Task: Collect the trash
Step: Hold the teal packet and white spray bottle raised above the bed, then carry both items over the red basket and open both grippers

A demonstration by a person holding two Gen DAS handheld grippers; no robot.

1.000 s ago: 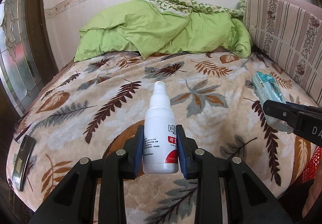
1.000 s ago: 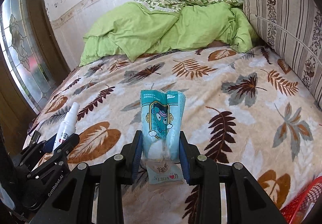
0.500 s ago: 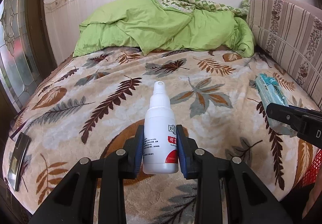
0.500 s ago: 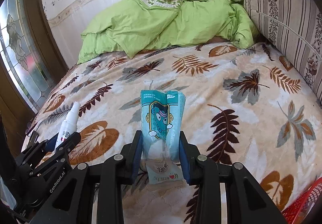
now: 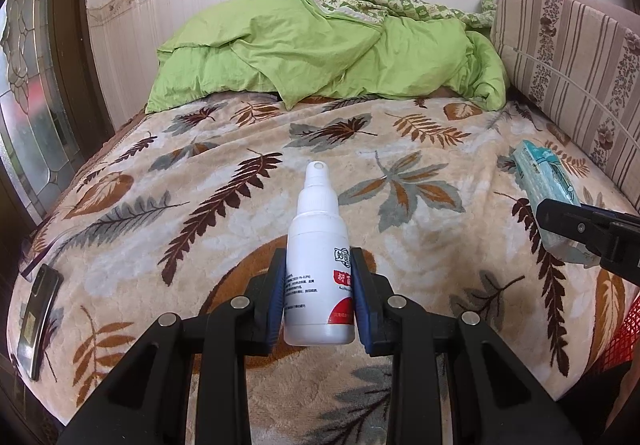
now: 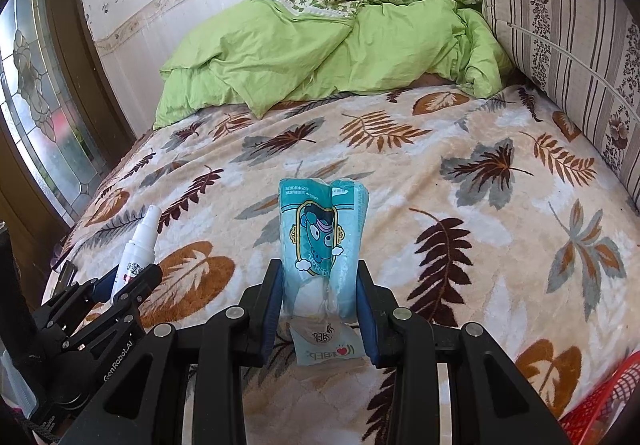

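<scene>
A white spray bottle (image 5: 319, 265) of smooth, slightly glossy plastic is clamped between the blue pads of the left gripper (image 5: 319, 297), whose black arms look like matt plastic set with shiny metal rivets. Between the pads of the right gripper (image 6: 319, 301) a teal packet (image 6: 322, 241) of thin, glossy, crinkled film is pinched. Beyond both pairs of jaws a leaf-patterned blanket (image 5: 224, 213) of plush, fuzzy cloth is spread. Further ahead a green quilt (image 5: 320, 49) of smooth, faintly lustrous cloth is heaped against a wall (image 5: 168, 1) of glossy tile. Left of the left jaws a phone (image 5: 38, 317) with a glossy dark surface is seen.
</scene>
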